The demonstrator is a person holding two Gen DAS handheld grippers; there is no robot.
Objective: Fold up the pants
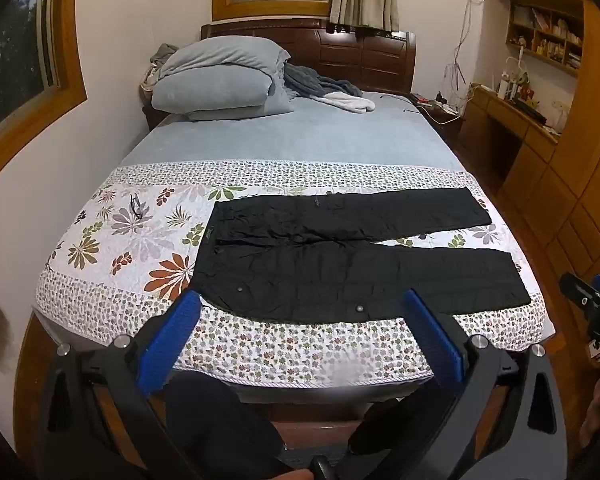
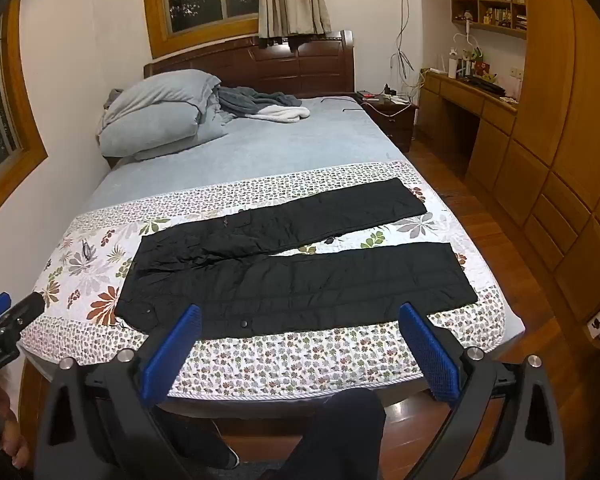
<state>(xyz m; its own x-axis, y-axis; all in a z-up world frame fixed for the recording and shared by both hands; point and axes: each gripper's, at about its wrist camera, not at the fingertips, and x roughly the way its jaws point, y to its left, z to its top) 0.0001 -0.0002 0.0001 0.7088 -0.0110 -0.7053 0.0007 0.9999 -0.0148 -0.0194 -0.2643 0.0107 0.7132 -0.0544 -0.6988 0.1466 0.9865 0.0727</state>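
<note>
Black pants (image 1: 340, 256) lie flat and spread out on the floral quilt (image 1: 140, 240) at the foot of the bed, waist to the left, both legs pointing right with a gap between them. They also show in the right wrist view (image 2: 292, 276). My left gripper (image 1: 302, 300) is open and empty, held off the bed's front edge, near the waist and near leg. My right gripper (image 2: 300, 314) is open and empty, also held off the front edge. The right gripper shows at the right edge of the left view (image 1: 592, 300); the left gripper shows at the left edge of the right view (image 2: 12, 312).
Stacked blue pillows (image 1: 220, 76) and a grey and white blanket (image 1: 328, 90) lie at the headboard end. A nightstand (image 2: 392, 116), a wooden desk (image 2: 472, 100) and wardrobes (image 2: 560, 160) stand to the right. The wall is at the left. My legs (image 2: 332, 432) stand before the bed.
</note>
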